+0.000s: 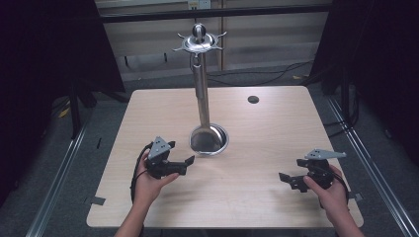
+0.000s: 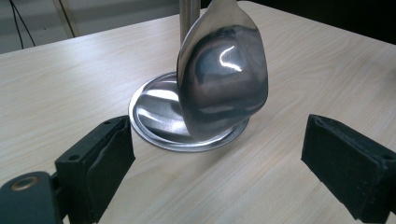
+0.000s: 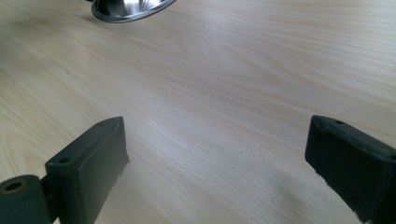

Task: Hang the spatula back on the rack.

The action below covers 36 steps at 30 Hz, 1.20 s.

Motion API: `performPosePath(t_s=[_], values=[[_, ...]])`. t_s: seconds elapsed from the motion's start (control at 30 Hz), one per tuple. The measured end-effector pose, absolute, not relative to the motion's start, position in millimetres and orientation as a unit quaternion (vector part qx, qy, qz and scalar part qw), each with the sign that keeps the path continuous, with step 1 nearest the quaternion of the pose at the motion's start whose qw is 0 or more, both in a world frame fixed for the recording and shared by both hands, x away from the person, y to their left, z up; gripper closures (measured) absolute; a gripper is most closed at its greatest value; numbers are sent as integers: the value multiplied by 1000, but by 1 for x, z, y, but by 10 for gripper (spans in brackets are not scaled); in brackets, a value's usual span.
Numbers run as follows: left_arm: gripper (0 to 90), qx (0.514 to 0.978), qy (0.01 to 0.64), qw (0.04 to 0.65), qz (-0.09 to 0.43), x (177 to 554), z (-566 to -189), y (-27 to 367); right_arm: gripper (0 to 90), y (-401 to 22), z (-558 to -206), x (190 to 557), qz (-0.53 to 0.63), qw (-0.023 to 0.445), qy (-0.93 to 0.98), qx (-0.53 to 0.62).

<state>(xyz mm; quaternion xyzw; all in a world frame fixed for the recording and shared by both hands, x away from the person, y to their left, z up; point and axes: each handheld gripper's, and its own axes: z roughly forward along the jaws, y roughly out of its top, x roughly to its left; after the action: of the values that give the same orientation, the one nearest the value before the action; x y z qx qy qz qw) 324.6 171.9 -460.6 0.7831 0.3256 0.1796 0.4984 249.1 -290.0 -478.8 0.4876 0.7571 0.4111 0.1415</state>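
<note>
1. While both grippers rest low over the desk (image 1: 257, 143), a polished steel rack (image 1: 200, 79) stands at the desk's middle: round shiny base dish, straight tube post, hooked crown on top.
2. Large steel ladle (image 2: 222, 79) hangs against the post, its smooth mirror-like bowl down over the base dish (image 2: 154, 116), reflecting highlights.
3. Left gripper (image 1: 184, 163) sits toward the near left edge, just beside the base; jaws spread wide, holding nothing, matte black foam-like pads.
4. Right gripper (image 1: 288, 178) sits near the near right corner, well apart from the rack; jaws wide apart, empty.
5. Desk: pale wood-grain laminate, rounded corners, small dark round hole (image 1: 253, 99) near the far right.
6. Room: grey floor, cables, dark curtains at sides.
</note>
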Motion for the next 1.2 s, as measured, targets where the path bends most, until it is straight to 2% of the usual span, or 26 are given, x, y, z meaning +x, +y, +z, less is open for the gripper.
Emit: performPosePath(t_s=[1.2], values=[[86, 799, 330, 478, 156, 325, -485, 186, 54, -290, -478, 247, 409, 143, 760, 484]])
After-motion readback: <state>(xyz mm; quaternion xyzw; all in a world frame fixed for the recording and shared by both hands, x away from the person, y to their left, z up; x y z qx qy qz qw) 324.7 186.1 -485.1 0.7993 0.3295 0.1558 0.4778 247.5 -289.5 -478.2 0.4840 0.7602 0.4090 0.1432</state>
